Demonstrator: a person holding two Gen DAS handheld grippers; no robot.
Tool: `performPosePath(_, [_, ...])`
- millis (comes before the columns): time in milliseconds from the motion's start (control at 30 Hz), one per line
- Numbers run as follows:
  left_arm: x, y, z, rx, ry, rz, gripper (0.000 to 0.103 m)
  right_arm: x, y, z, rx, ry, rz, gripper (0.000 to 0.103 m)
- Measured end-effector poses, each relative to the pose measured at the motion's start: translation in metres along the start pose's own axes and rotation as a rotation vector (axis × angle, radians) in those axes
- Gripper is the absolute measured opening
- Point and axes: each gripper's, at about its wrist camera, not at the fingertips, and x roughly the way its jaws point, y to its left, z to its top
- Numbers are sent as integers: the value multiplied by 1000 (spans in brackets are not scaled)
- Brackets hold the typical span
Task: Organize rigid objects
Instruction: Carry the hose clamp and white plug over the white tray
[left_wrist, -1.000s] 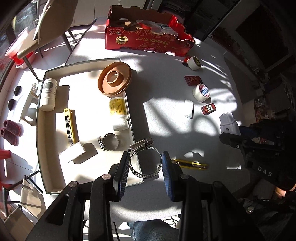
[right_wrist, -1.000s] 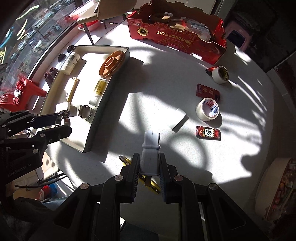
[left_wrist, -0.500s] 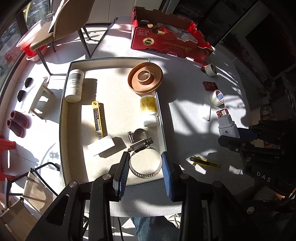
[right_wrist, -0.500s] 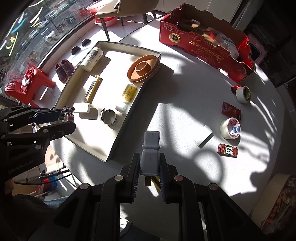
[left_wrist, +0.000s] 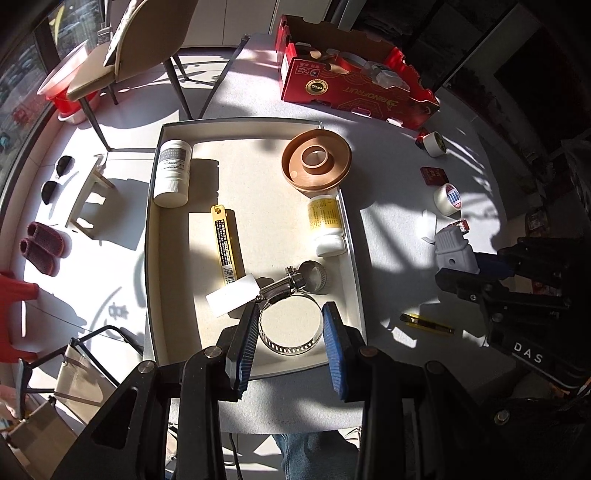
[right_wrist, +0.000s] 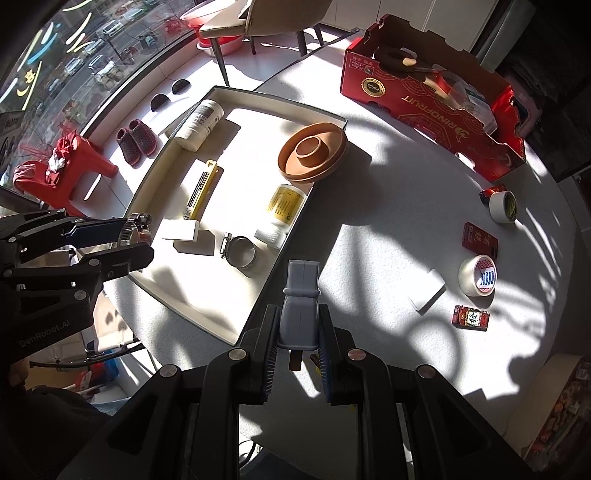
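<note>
Left gripper (left_wrist: 290, 334) grips a big steel hose clamp (left_wrist: 288, 321) directly over the white shallow tray (left_wrist: 155, 258). Right gripper (right_wrist: 297, 347) pinches a grey plastic block (right_wrist: 300, 306), tray just left of it.

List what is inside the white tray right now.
In the white tray: white bottle, yellow-label bottle, terracotta dish, yellow cutter case, white block, small hose clamp. The left gripper's large hose clamp hides some floor.
</note>
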Motion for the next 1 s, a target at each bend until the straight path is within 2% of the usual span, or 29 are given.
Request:
performPosePath(533, [-4, 20, -3, -12, 0, 25, 37, 5, 19, 10, -13, -9, 16, 21])
performPosePath(1000, [-4, 22, -5, -19, -1, 28, 37, 5, 23, 12, -13, -10, 17, 21])
